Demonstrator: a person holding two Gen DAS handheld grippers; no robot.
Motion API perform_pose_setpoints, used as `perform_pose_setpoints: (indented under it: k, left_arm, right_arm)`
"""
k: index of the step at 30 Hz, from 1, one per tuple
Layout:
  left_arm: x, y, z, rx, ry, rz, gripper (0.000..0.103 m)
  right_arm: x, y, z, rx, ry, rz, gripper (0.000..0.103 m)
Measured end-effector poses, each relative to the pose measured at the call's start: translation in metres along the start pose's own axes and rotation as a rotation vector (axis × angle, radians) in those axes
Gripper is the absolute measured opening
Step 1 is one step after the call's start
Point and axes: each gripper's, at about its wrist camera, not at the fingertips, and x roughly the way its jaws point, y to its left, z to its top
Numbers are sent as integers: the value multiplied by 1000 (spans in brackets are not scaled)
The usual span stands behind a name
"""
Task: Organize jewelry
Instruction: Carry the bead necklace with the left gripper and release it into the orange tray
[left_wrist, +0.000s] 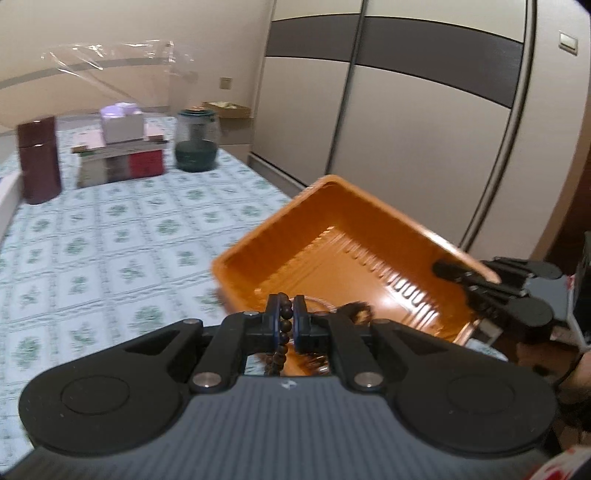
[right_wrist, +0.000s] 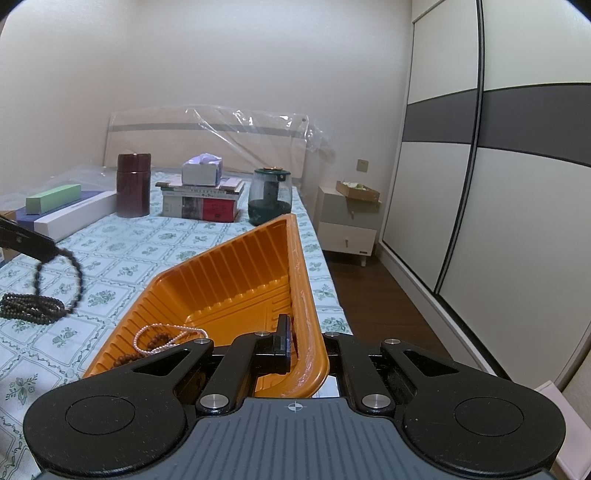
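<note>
Wardrobe (right_wrist: 517, 184) with sliding doors, cream with a dark band, fills the right wall.

Bed (right_wrist: 155, 258) with a green floral cover carries everything. Its headboard (right_wrist: 207, 144) is wrapped in clear plastic. A small nightstand (right_wrist: 349, 229) sits between bed and wardrobe.

Far end of the bed, left to right: a long white box (right_wrist: 74, 218) with a green box (right_wrist: 53, 198) lying on it, a dark red canister (right_wrist: 133, 184), a stack of books (right_wrist: 203, 203) with a tissue pack (right_wrist: 202, 170) on top, and a dark green glass jar (right_wrist: 269, 201).

Orange tray (right_wrist: 236, 280), ribbed plastic, is tilted near the bed's right edge. The right gripper (right_wrist: 295, 343) is pressed together on the tray's rim at the near corner, one finger inside the wall, one outside. From the left wrist view the same gripper (left_wrist: 480, 280) shows pinching that rim.

Inside the tray, at its low end: a pink pearl strand (right_wrist: 162, 338) and brown beads (right_wrist: 127, 357) lying touching each other.

Left gripper (left_wrist: 287, 317) pinches a dark bead string (left_wrist: 285, 325) between its fingers, at the tray's near rim. In the right wrist view the string (right_wrist: 48, 291) hangs from the gripper in a loop, with its coiled bulk low over the bed cover left of the tray; whether it touches the cover, cannot tell. The hanging part is motion-blurred.
</note>
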Motion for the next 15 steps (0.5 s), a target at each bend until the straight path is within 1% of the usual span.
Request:
perform_pose_setpoints:
  k: [9,15]
  left_arm:
    - [26,-32,5,-24,14,-101,5]
    - [40,-46,9,-11,30,-151,5]
  right_arm:
    - [-1,1,0,1,1,1,6]
    - [-1,1,0,1,1,1,6]
